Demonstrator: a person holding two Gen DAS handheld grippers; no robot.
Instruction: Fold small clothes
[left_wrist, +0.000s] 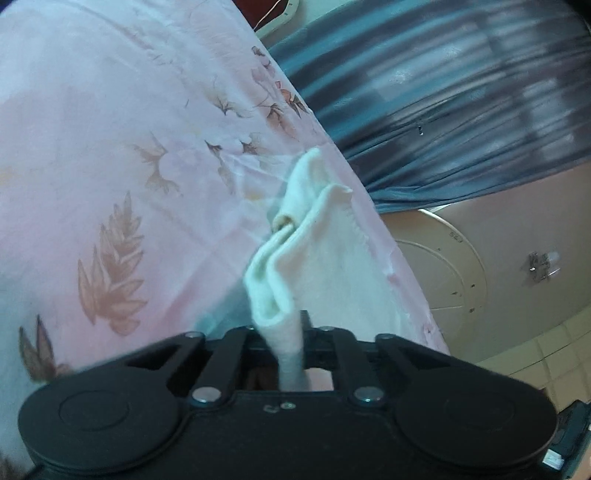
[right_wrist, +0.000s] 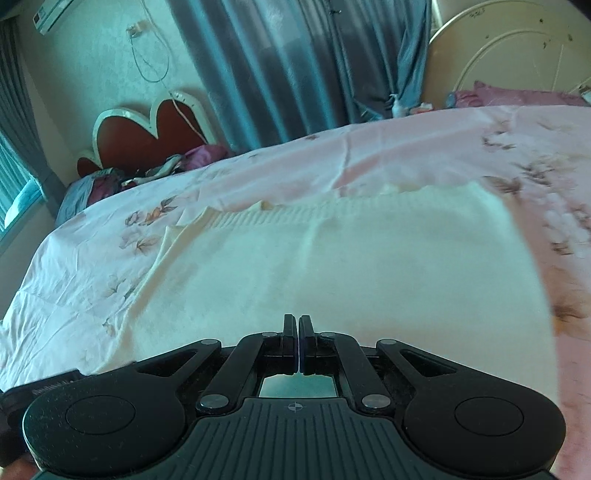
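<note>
The jaws of the left gripper (left_wrist: 286, 328) are pinched on a bunched corner of the cream garment (left_wrist: 295, 254), which is drawn up from between them in soft pleats and runs away from the camera toward the edge of the pink floral bedsheet (left_wrist: 110, 147). The jaws of the right gripper (right_wrist: 297, 339) are pressed together, and no cloth is seen between them; beyond and below them the cream garment (right_wrist: 332, 258) is spread wide over the pink floral bedsheet (right_wrist: 92, 295), its ribbed edge lying crosswise on the side farthest from the jaws. The garment's long axis is thus judged to lie across the right gripper's line of sight. The left gripper is seen tilted downward and rolled, the bedsheet slanting across its view; the right gripper is angled down at the garment's middle.
</note>
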